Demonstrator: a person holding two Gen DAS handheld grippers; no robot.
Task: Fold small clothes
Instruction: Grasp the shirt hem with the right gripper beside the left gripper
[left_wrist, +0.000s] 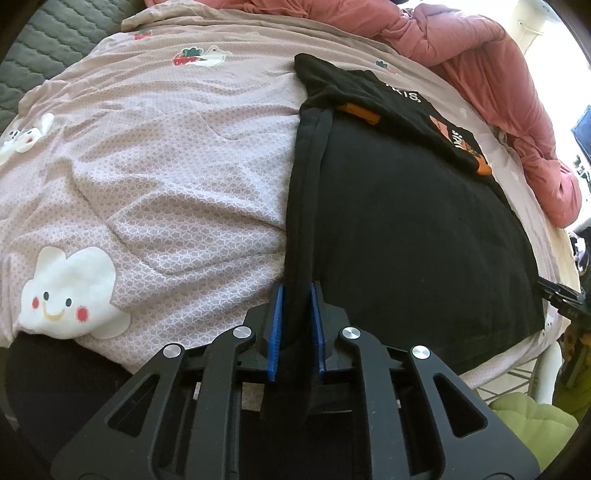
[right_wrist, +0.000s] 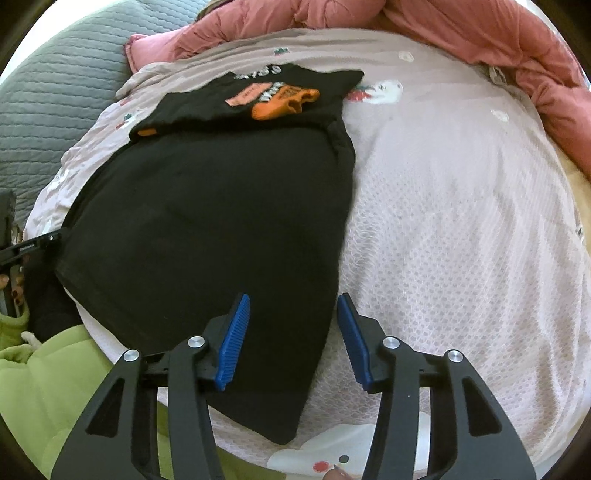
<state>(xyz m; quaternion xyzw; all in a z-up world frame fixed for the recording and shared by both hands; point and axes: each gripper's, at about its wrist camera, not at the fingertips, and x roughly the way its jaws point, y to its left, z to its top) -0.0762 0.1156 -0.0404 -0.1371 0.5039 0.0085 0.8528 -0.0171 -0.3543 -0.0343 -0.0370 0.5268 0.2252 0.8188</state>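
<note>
Fabric fills both views: a black cotton T-shirt with an orange and white print (right_wrist: 221, 206) lies spread on a pale pink patterned bedsheet with cartoon cloud figures (left_wrist: 166, 177). The left wrist view shows what the other cannot: the left gripper (left_wrist: 296, 325), its blue ribbed pads (left_wrist: 276, 332) drawn narrow, pinching the shirt's folded side edge, which runs away from it as a doubled hem. The right wrist view shows the right gripper (right_wrist: 293, 339) standing wide apart above the shirt's near corner, gripping nothing, and the printed chest folded over at the far end. A rumpled pink quilted duvet (right_wrist: 480, 40) lies beyond; a lime green cushion (right_wrist: 48, 398) sits near.
</note>
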